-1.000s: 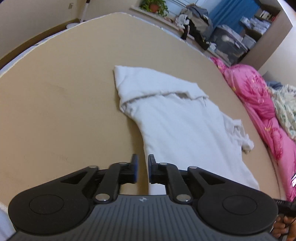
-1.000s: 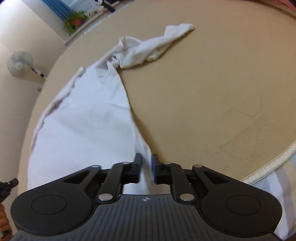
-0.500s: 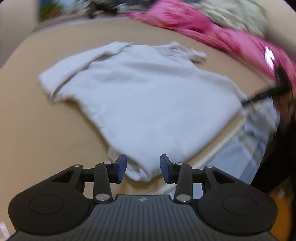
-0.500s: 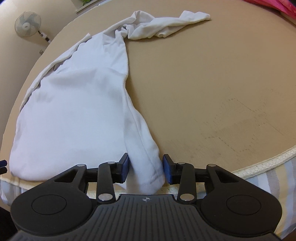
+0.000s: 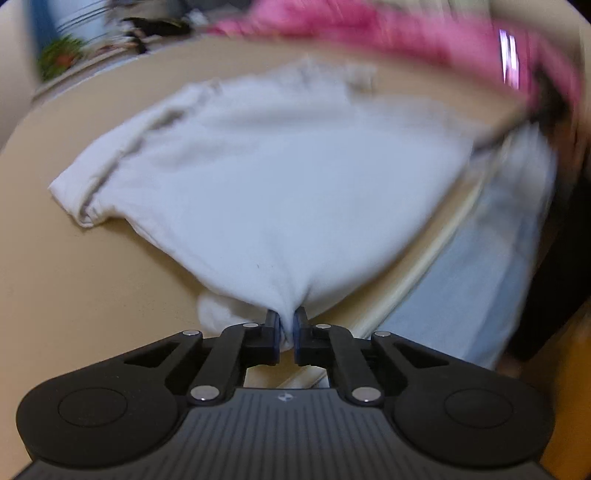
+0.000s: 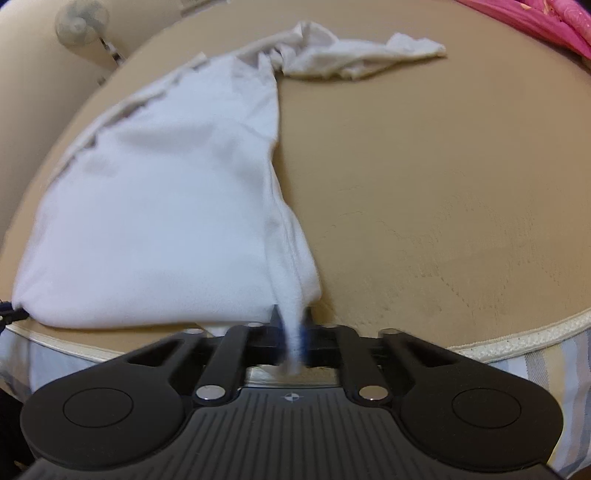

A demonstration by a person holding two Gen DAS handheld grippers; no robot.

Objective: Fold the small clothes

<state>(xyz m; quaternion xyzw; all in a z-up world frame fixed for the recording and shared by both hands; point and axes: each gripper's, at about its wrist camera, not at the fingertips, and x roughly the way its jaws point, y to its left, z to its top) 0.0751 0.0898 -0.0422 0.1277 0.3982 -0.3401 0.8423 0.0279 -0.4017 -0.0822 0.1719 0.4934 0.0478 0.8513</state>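
Observation:
A white garment (image 5: pixel 277 177) lies spread on the tan bed surface (image 5: pixel 74 295), its hem at the near edge. My left gripper (image 5: pixel 287 321) is closing on the hem's near corner, and the cloth is bunched and pinched between its blue pads. In the right wrist view the same garment (image 6: pixel 166 206) stretches away from me, with a crumpled sleeve (image 6: pixel 369 55) at the far end. My right gripper (image 6: pixel 291 321) is closing on the other hem corner, with a strip of cloth pressed between its fingers. The left view is blurred.
The bed's piped edge and striped side (image 6: pixel 554 369) run just under both grippers. A pink quilt (image 5: pixel 406 33) lies along the far side. A fan (image 6: pixel 81 22) stands beyond the bed, and a potted plant (image 5: pixel 59 59) sits by the window.
Both grippers opened around the garment's near hem corners, then closed on them. The left gripper swung and rolled to face the hem; the right one rolled slightly.

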